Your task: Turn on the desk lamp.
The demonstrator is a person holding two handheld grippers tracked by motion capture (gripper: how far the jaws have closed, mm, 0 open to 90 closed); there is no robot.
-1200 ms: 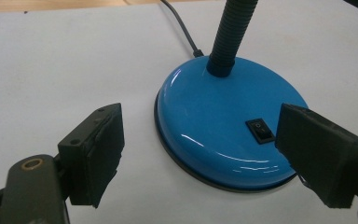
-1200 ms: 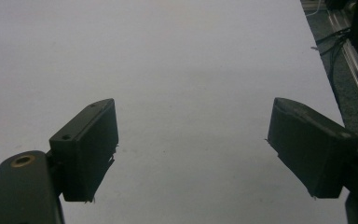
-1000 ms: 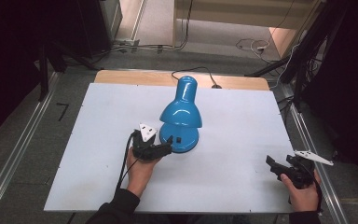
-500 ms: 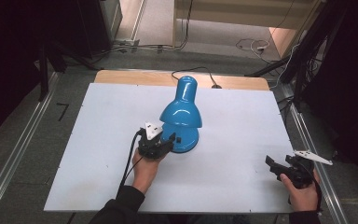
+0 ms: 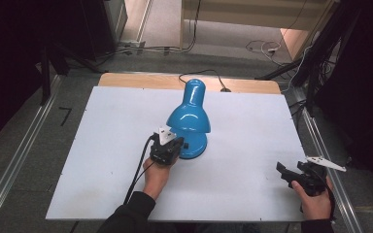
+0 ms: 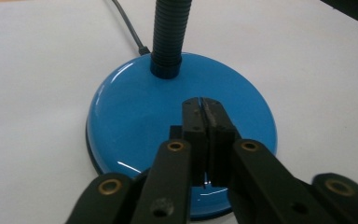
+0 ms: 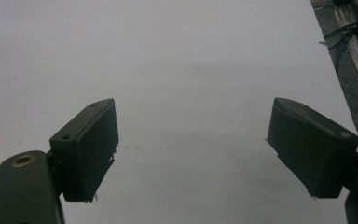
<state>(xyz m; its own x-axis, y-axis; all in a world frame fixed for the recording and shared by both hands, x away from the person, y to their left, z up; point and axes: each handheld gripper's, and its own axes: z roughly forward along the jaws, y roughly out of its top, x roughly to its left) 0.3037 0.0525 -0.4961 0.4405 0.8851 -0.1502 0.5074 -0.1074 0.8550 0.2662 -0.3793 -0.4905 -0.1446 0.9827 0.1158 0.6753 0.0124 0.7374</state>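
Observation:
A blue desk lamp (image 5: 189, 116) stands mid-table, its shade bent over its round base (image 6: 135, 112), with a black ribbed neck (image 6: 170, 32) rising from the base. My left gripper (image 5: 176, 144) is at the base's near-left edge. In the left gripper view, the left gripper (image 6: 206, 116) has its jaws just closed, pads pressed together over the base's top with nothing between them. Whether the tips touch the base I cannot tell. My right gripper (image 5: 285, 173) rests at the front right. In the right gripper view, the right gripper (image 7: 191, 140) stands open over bare white tabletop.
The lamp's black cord (image 5: 209, 75) runs off the far edge of the white table (image 5: 102, 145). The left gripper's cable (image 5: 138, 174) trails back along the forearm. Metal rails (image 5: 24, 155) flank the table on both sides.
The left gripper has edged right onto the lamp's base and its jaws have gone from wide apart to closed. The right gripper has not moved.

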